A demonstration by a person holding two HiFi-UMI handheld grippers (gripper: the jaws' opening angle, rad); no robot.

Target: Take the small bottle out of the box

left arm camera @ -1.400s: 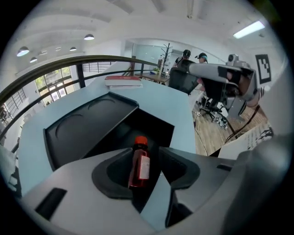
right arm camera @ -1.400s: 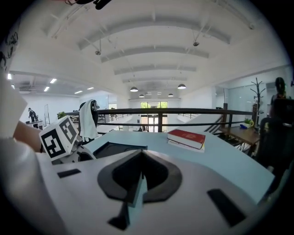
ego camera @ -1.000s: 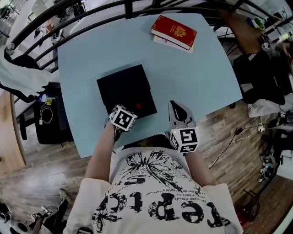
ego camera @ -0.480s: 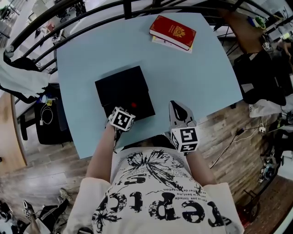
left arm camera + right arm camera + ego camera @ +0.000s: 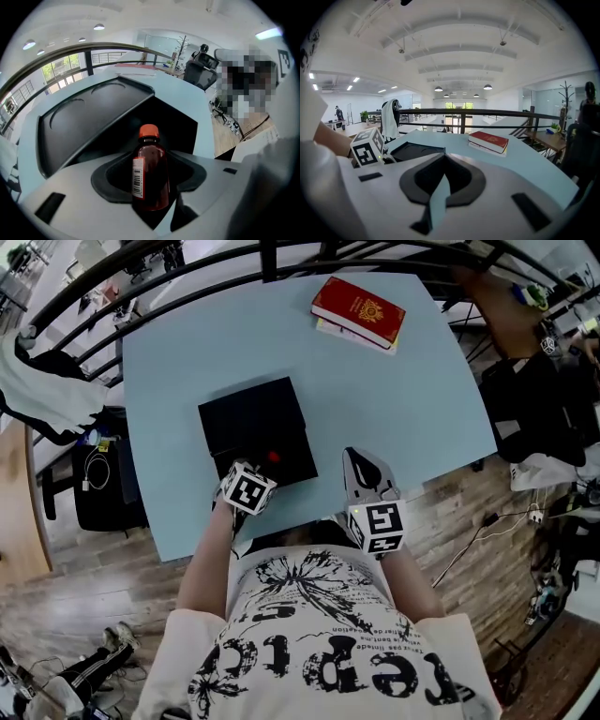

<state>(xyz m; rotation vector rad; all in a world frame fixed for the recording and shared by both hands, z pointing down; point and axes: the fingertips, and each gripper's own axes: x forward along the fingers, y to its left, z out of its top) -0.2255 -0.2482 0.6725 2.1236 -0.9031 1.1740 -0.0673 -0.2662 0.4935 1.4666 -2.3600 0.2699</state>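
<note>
A small brown bottle [image 5: 150,173] with an orange cap and a barcode label stands upright between the jaws of my left gripper [image 5: 151,206], whose pads press on its lower sides. Behind it lies the open black box [image 5: 93,122]. In the head view the box [image 5: 253,423] sits on the pale blue table [image 5: 403,399], and the bottle's red cap [image 5: 273,457] shows at the box's near edge, just ahead of my left gripper [image 5: 264,470]. My right gripper [image 5: 361,465] rests on the table right of the box, jaws together and empty [image 5: 439,187].
A red book [image 5: 358,310] lies on a second book at the table's far right corner, also in the right gripper view [image 5: 488,140]. A black railing [image 5: 272,259] runs behind the table. The near table edge is under my arms. A chair and bags stand at the left.
My left gripper and the red cap have shifted slightly left along the box's near edge. The right gripper has stayed where it was.
</note>
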